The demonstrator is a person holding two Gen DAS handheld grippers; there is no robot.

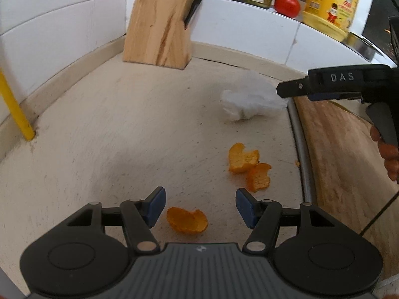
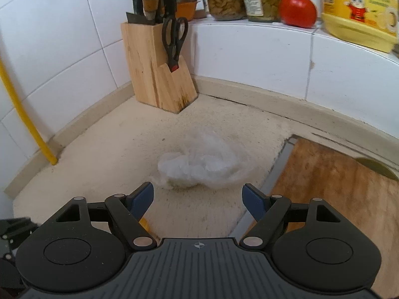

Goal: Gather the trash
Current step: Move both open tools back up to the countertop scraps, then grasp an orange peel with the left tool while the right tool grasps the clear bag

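Only the left wrist view shows orange peels (image 1: 187, 220) between released left tongs (image 1: 200, 206); crumpled tissue (image 2: 197, 168) lies just beyond released right tongs (image 2: 198, 200).

Left gripper (image 1: 200, 205) black with blue pads, silver pivot screws, ribbed grey body, right gripper (image 2: 198, 200) alike, raised "DAS" lettering on its side

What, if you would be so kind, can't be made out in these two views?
- Left wrist view: the right gripper shows side-on, so its jaw gap is unreadable; it covers an edge of the white wad.
- Right wrist view: the wad is blurred, material unclear; the orange peels are hidden behind the gripper body.
- Both views: the yellow bottle is cropped.
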